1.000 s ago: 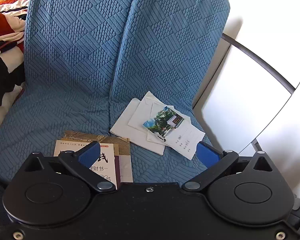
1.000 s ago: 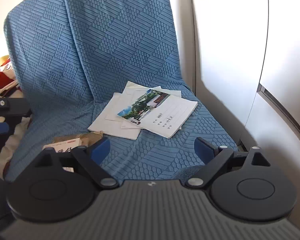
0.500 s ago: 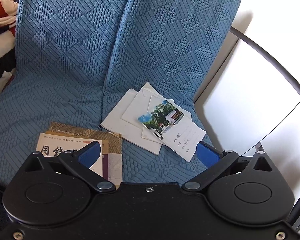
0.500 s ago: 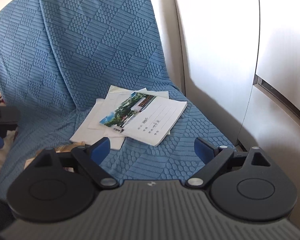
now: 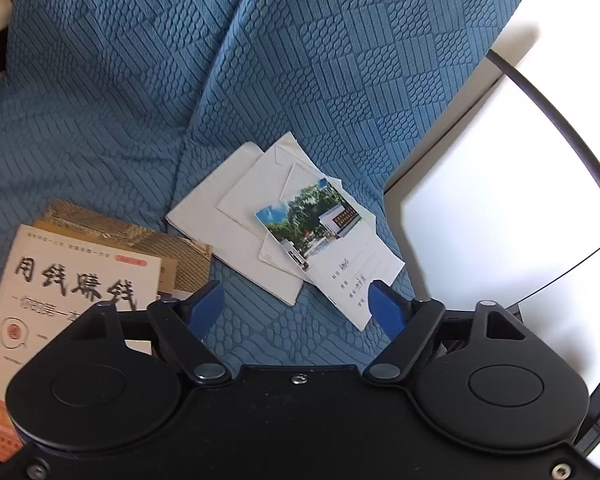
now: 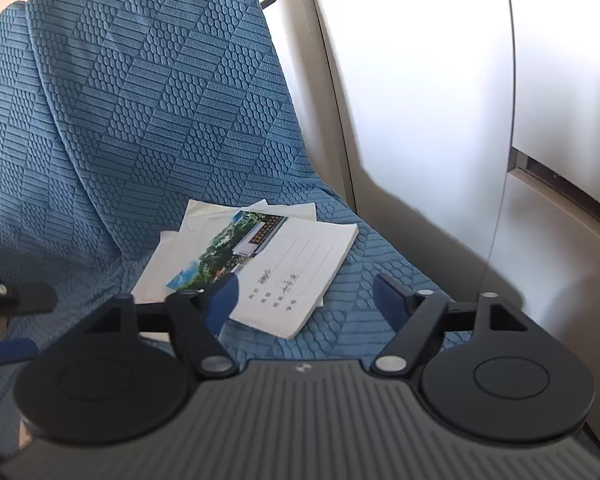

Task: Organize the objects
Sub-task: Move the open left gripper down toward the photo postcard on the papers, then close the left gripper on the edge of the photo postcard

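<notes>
On a seat draped in a blue textured cover (image 5: 132,92), a loose fan of papers lies near the seat's right edge, beside the white wall panel (image 6: 420,100). Topmost is a notebook (image 6: 296,272) with a photo of trees and a building on one half of its cover and ruled lines with handwriting on the other; under it sit plain white sheets (image 5: 236,216), skewed at different angles. The notebook lies straight ahead of the right tool (image 6: 306,296), its long axis running diagonally away toward the backrest, its near corner just between the tool's blue fingers (image 6: 224,304). The right hand looks the nearer one. The jaws there are closing, with nothing pressed between them yet. The left tool (image 5: 296,300) is also closing on nothing, fabric between its fingers, with a book with bold black characters (image 5: 76,280) near the seat's left front, atop brownish books (image 5: 140,236).
</notes>
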